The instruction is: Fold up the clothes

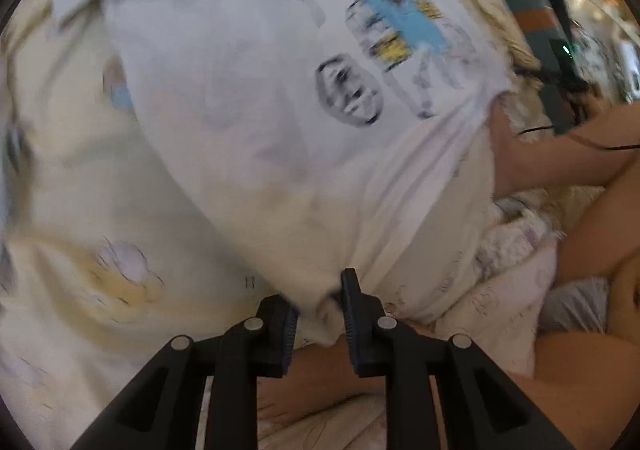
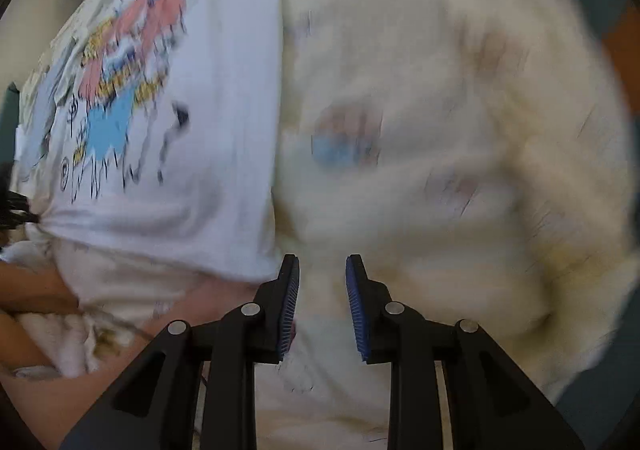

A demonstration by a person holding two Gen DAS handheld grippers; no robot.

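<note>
While spread flat over the cream bedding (image 2: 460, 98), white printed T-shirt (image 1: 248, 110): soft, light, limp, best pinched at hem corners; left tongs (image 1: 320, 310) parted with hem between, right tongs (image 2: 322, 306) parted, empty

Cream bedsheet (image 1: 80, 210) with pastel cartoon prints underneath, blurred. Teal cushion (image 1: 532, 2) with an orange band at the top right. Thin black cable (image 1: 592, 144) near it.
</note>
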